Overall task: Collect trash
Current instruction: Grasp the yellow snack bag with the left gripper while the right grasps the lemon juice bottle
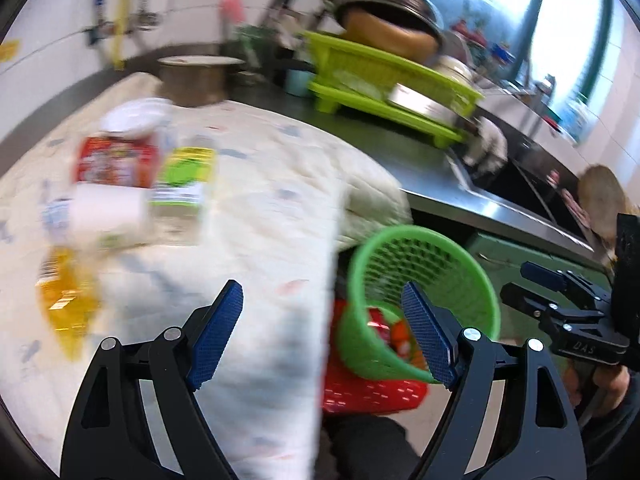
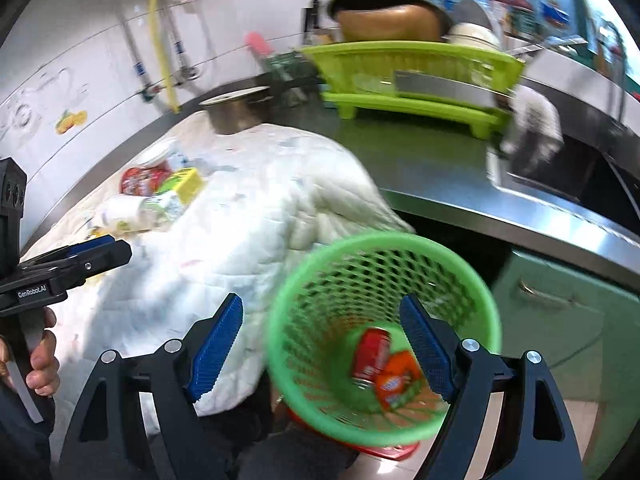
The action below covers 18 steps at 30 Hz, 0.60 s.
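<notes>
A green mesh trash basket (image 2: pixel 384 320) stands below the counter edge; it also shows in the left wrist view (image 1: pixel 424 292). Inside lie a red can (image 2: pixel 372 354) and an orange packet (image 2: pixel 400 380). Trash lies on a white quilted cloth (image 1: pixel 248 216): a red packet (image 1: pixel 116 160), a green carton (image 1: pixel 186 176), a white cup (image 1: pixel 108 210) and a yellow wrapper (image 1: pixel 68 300). My left gripper (image 1: pixel 322 336) is open and empty over the cloth's edge. My right gripper (image 2: pixel 322 340) is open and empty above the basket.
A lime dish rack (image 1: pixel 384 84) with a dark wok (image 1: pixel 392 8) stands at the back. A steel pot (image 1: pixel 196 80) sits behind the cloth. A sink (image 1: pixel 520 188) is at the right. A red basket (image 1: pixel 372 392) sits under the green one.
</notes>
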Motion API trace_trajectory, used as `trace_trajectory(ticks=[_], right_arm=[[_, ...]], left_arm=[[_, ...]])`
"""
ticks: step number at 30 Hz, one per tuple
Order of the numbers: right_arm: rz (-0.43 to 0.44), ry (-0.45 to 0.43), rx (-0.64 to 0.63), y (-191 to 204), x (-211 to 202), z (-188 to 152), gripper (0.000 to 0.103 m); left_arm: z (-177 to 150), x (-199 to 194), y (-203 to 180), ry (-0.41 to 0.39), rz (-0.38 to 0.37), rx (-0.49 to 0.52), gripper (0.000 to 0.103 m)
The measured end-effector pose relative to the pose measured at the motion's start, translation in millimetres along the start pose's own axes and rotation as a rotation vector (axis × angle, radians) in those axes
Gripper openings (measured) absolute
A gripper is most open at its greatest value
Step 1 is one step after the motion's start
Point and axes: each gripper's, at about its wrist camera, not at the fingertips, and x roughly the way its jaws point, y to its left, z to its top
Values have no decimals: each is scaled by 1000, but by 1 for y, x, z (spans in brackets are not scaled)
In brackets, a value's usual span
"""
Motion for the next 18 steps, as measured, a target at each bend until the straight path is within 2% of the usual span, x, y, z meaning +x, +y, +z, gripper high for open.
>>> trace_trajectory(ticks=[5, 11, 15, 18], right_arm=[[52, 11, -45, 39, 18, 18, 78], [131, 30, -73, 81, 41, 41, 78], [158, 45, -90, 104, 55, 53, 78], [168, 54, -105, 118, 65, 62, 78]], left_arm=[[2, -26, 52, -45, 109, -62, 81], [4, -47, 127, -70, 231, -197, 81], [-2, -43, 170, -51, 210, -327, 81], [-8, -35, 187, -33, 201, -364, 79]])
